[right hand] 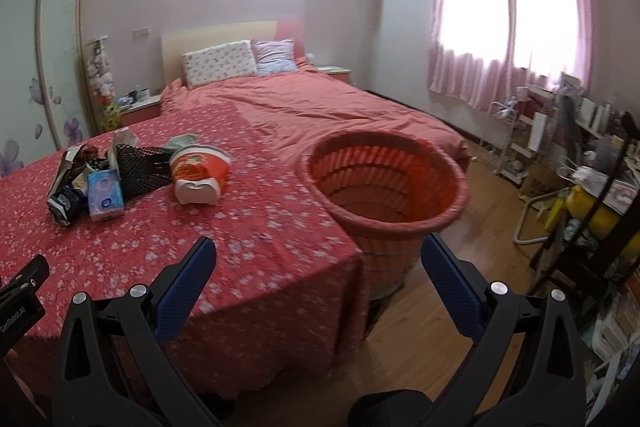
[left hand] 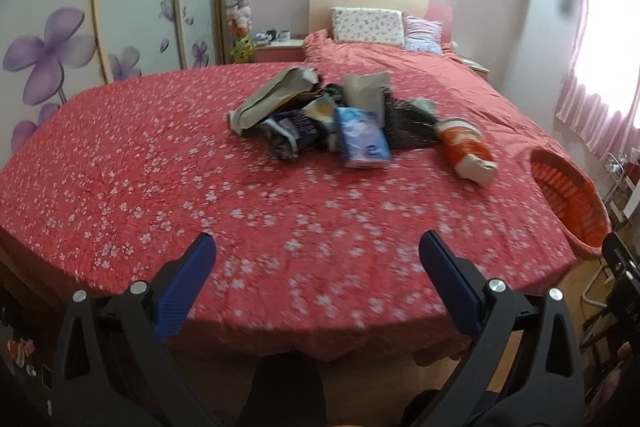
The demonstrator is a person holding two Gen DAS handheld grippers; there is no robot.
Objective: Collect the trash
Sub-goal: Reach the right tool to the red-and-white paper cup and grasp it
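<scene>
A heap of trash lies on the red floral bedspread [left hand: 120, 155]: a grey mailer bag [left hand: 272, 95], a blue tissue pack [left hand: 362, 137], a dark wrapper [left hand: 294, 129], black netting [left hand: 408, 125] and a crushed orange-and-white cup [left hand: 466, 149]. The same heap shows in the right wrist view, with the cup [right hand: 200, 171] and tissue pack [right hand: 104, 193]. An orange basket [right hand: 384, 187] stands at the bed's right corner; it also shows in the left wrist view [left hand: 572, 199]. My left gripper [left hand: 316, 247] is open and empty over the bed's near edge. My right gripper [right hand: 316, 251] is open and empty, short of the basket.
Pillows [left hand: 368, 25] and a headboard are at the far end. A wardrobe with purple flowers [left hand: 52, 47] stands on the left. A cluttered desk and racks [right hand: 580, 155] stand right, under pink curtains [right hand: 504, 7]. Wooden floor [right hand: 452, 339] lies beside the bed.
</scene>
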